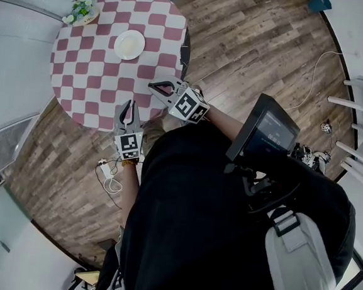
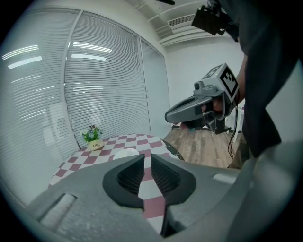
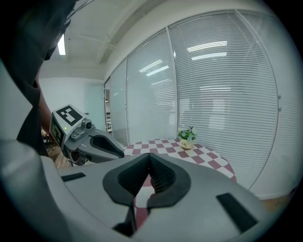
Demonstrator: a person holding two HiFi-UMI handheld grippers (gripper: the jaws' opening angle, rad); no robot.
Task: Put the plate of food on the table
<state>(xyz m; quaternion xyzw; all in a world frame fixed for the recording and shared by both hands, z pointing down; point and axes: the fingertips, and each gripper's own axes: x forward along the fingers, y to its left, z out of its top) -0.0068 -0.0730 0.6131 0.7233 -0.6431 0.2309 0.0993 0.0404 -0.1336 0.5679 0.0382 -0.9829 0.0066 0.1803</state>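
A white plate [image 1: 129, 44] with pale contents lies on the round table with a red-and-white checked cloth [image 1: 93, 70]. Both grippers hover at the table's near edge, apart from the plate and holding nothing. My left gripper [image 1: 129, 103] points at the table with a narrow gap between its jaws; in the left gripper view [image 2: 147, 157] the plate [image 2: 124, 152] shows just past the left jaw. To its right my right gripper [image 1: 154, 86] has its jaws closed, and they meet at the tips in the right gripper view [image 3: 149, 155].
A small potted plant [image 1: 83, 9] stands at the table's far edge. A dark chair back [image 1: 186, 47] sits against the table's right side. A power strip and cable [image 1: 108, 170] lie on the wooden floor near my feet. White furniture [image 1: 362, 100] stands at the right.
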